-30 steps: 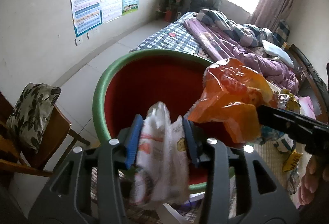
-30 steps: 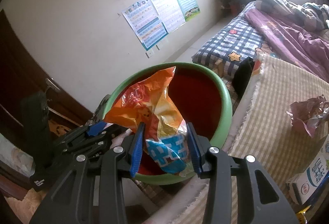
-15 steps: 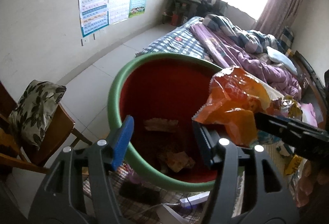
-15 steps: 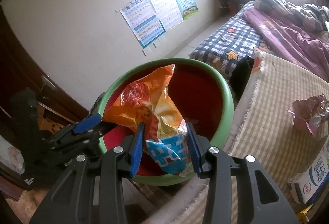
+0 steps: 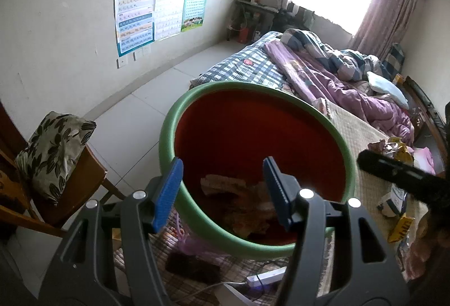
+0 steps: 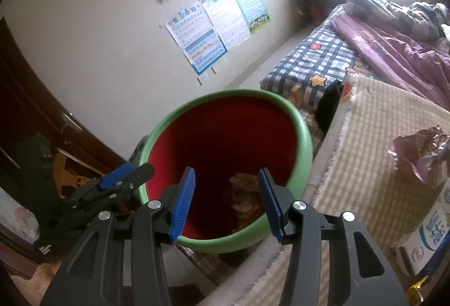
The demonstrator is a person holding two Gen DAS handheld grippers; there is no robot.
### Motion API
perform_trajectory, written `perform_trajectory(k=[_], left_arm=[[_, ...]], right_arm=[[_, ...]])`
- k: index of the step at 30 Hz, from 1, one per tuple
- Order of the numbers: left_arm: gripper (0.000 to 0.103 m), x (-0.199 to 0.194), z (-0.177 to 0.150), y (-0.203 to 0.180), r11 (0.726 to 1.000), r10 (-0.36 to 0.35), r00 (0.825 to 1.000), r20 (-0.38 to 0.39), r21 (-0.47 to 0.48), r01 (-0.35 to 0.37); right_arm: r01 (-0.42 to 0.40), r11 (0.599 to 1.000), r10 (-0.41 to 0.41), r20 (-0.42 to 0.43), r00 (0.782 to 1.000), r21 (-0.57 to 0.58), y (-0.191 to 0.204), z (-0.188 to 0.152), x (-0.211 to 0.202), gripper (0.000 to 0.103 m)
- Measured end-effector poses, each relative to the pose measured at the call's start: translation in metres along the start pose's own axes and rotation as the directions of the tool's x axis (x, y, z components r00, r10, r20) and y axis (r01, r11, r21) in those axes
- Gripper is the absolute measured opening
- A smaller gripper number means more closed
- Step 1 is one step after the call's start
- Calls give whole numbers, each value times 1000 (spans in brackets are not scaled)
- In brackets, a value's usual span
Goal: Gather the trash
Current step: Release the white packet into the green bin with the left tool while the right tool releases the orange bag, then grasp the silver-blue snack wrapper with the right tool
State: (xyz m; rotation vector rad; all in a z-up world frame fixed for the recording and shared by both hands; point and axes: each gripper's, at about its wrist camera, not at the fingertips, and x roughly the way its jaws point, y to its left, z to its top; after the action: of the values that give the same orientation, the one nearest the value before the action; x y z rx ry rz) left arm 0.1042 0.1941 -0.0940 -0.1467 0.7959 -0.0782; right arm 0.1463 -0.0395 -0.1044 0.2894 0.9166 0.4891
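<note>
A round bin with a green rim (image 5: 166,134) and red inside stands on the floor; it also shows in the right wrist view (image 6: 305,137). Crumpled wrappers (image 5: 242,199) lie at its bottom, also seen in the right wrist view (image 6: 244,196). My left gripper (image 5: 222,190) is open and empty over the bin's near rim. My right gripper (image 6: 226,200) is open and empty over the bin, and shows as a dark bar (image 5: 405,176) at the right of the left wrist view. The left gripper shows at the left of the right wrist view (image 6: 123,179).
A woven mat (image 6: 371,165) on the surface to the right holds a crumpled purple wrapper (image 6: 416,154), a carton (image 6: 433,233) and more wrappers (image 5: 393,145). A wooden chair with a leaf-print cushion (image 5: 53,148) stands left. A power strip (image 5: 264,276) lies below the bin. A bed (image 5: 323,72) is behind.
Both grippers have opened. The white wrapper dropped from the left gripper and the orange bag dropped from the right gripper into the bin.
</note>
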Motion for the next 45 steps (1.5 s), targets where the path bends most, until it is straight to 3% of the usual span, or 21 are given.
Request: perform_trajectory(k=[9,16,31,36,38,45], left_arm=[[57,-19,-3,-20,1000,-17,999,48,-5,17],[57,-29,-15,-52,999,-37,998,46,15,37],[59,-47,-61,-150,993,-92,996,-4,72,92],[59,-47,-78,-170,993,-91,995,-33,71,93],[59,-47,-82,-176,993,-89,995,-37,69,91],[59,-45,-87,-198,992,-88,995,-48,85,92]], right_arm=[[34,999,-37,78,996,39,-28,-3,-55,47],[75,993,-83,88,993,89,-64,-24,-99,48],[140,972,-145,16,989,190,-152,-102,-169,48],[133,964,-125,-51,991,229,-174,-130,-169,49],[129,965,-114,-78,990,230,-176,-140,-166,54],[105,973,-76,-148,986,203,-172,-154,-154,55]])
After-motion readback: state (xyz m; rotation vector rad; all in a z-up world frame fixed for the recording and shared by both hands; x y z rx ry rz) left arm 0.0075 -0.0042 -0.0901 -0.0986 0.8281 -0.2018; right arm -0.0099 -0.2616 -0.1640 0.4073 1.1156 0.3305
